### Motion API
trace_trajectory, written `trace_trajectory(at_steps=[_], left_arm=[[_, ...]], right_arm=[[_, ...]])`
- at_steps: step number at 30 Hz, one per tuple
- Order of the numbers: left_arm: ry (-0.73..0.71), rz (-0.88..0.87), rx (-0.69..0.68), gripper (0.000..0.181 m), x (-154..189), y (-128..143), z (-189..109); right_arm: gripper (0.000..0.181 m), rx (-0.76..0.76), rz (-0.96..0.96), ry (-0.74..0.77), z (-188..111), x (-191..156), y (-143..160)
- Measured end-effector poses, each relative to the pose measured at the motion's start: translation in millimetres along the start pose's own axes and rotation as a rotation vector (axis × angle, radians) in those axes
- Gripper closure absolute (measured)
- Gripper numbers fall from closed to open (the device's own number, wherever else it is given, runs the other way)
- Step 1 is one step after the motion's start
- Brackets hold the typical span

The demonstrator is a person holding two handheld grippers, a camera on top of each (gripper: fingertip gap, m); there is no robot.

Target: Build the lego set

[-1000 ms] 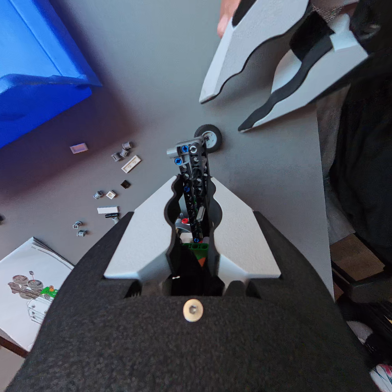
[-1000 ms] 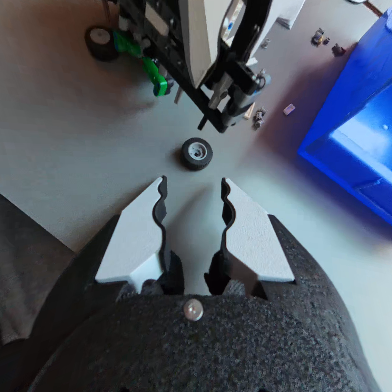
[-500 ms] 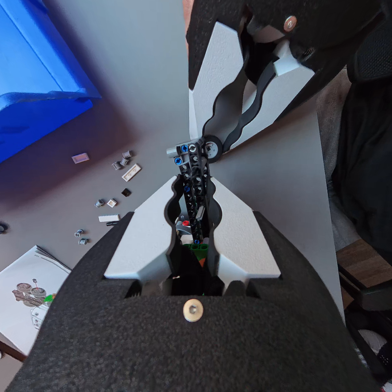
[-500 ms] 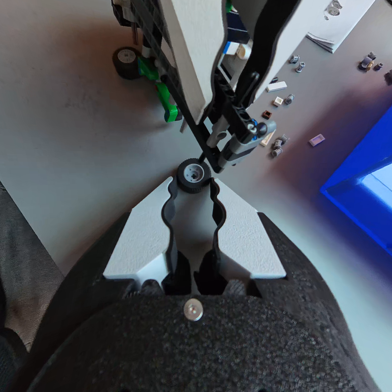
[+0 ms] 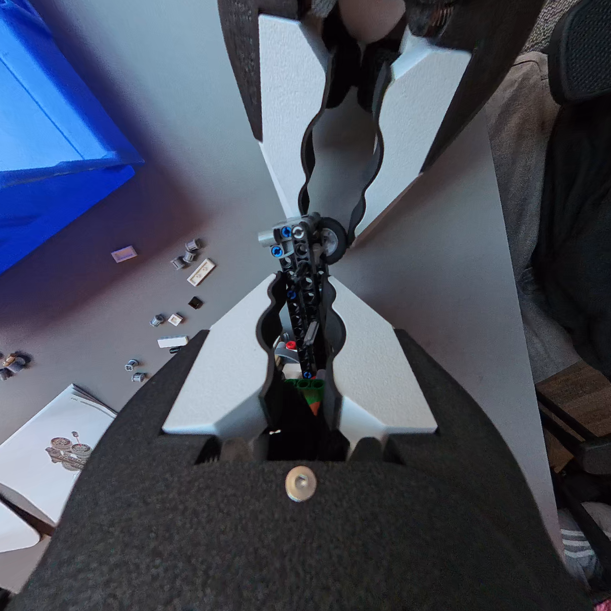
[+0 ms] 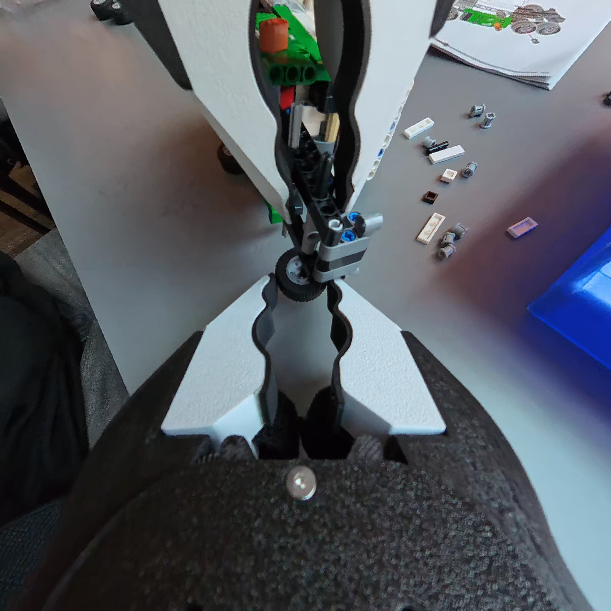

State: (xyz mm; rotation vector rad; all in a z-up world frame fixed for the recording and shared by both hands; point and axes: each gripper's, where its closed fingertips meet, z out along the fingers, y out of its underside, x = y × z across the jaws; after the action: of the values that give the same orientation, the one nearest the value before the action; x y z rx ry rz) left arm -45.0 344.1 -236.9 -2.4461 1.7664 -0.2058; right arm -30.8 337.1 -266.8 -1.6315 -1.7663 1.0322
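My left gripper (image 5: 303, 278) is shut on the partly built lego model (image 5: 299, 297), a long black beam frame with green, red and grey parts near its base. The frame's grey end piece (image 5: 269, 235) sticks out past the fingertips. My right gripper (image 6: 300, 284) is shut on a small black wheel with a grey hub (image 6: 297, 276) at its fingertips. The wheel touches the side of the model's (image 6: 322, 205) grey end. In the left wrist view the right gripper (image 5: 327, 224) comes from above with the wheel (image 5: 332, 239). The left gripper (image 6: 317, 198) faces me in the right wrist view.
A blue bin (image 5: 49, 148) stands at the left, also in the right wrist view (image 6: 578, 314). Several small loose pieces (image 5: 198, 271) lie on the grey table (image 5: 429, 297). An open instruction booklet (image 5: 49, 446) lies near the corner. Another wheel (image 6: 228, 158) lies behind the left gripper. The table edge (image 5: 496, 231) is at the right. Both grippers' tips are close together, under 4 cm apart.
My right gripper came down open over the wheel on the table, shut on it, and now holds it against the end of the model. The left gripper stayed shut on the model.
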Motion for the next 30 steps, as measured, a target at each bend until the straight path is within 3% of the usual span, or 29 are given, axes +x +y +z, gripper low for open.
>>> trace_trajectory(at_steps=[11,18,30], left_arm=[[0.011,-0.008,0.02,0.161,-0.4,0.2,1.2],[-0.024,0.026,0.006,0.166,-1.5,2.0,-0.5],[-0.105,0.085,0.038,0.163,-1.7,-1.5,6.9]], right_arm=[[0.152,0.017,0.006,0.017,-0.6,-1.2,-2.4],[0.153,0.038,0.049,-0.064,-2.0,-5.9,-6.7],[0.153,-0.032,0.279,-0.184,1.9,-6.5,2.2]])
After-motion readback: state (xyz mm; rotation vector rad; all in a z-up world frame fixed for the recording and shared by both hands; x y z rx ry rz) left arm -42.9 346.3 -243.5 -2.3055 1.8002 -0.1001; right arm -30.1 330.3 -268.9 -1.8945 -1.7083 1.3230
